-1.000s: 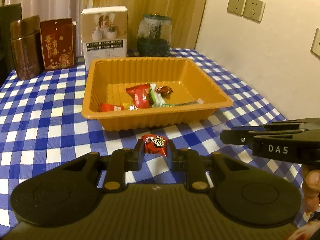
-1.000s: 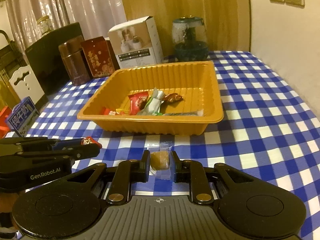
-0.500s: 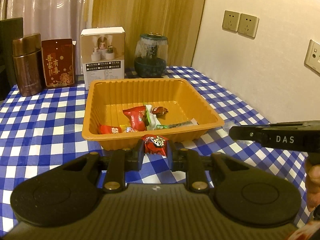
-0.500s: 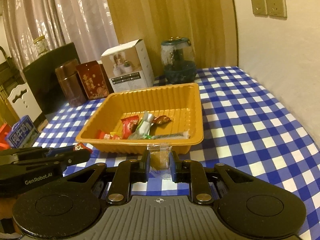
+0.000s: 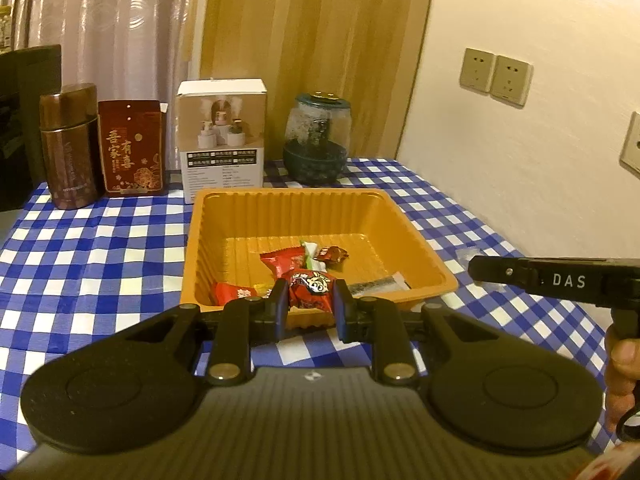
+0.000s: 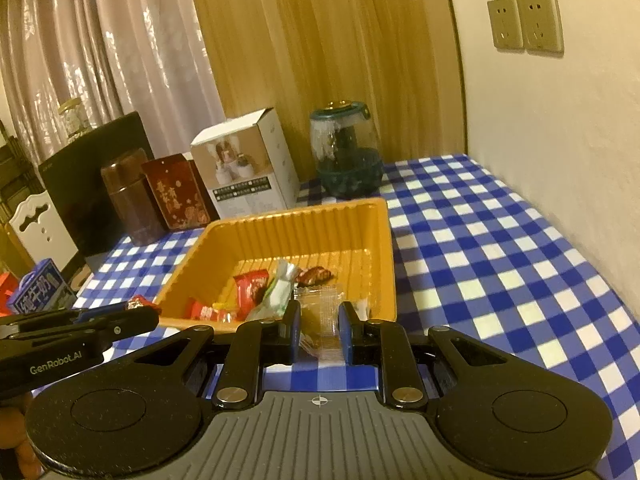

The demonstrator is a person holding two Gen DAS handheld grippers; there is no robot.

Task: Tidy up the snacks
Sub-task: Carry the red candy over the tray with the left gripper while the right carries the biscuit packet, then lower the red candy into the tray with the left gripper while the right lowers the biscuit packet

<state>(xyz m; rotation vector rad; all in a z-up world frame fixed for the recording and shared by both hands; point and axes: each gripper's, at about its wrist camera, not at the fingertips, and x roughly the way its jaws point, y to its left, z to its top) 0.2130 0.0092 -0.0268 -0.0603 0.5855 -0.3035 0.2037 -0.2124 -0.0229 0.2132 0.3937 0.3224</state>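
An orange plastic tray sits on the blue-checked tablecloth and holds several wrapped snacks. My left gripper is shut on a red wrapped candy, raised at the tray's near rim. My right gripper is shut on a clear-wrapped tan candy, also lifted at the tray's near edge. Each gripper shows in the other's view: the right one at the right, the left one at the left with the red candy at its tip.
Along the back stand a brown canister, a red box, a white carton and a glass jar. A wall with sockets borders the table on the right. A blue milk carton lies off the left edge.
Both grippers rose off the cloth with their candies and tilted up; the tray now sits lower and farther in each view, and the candies hang over its near rim.
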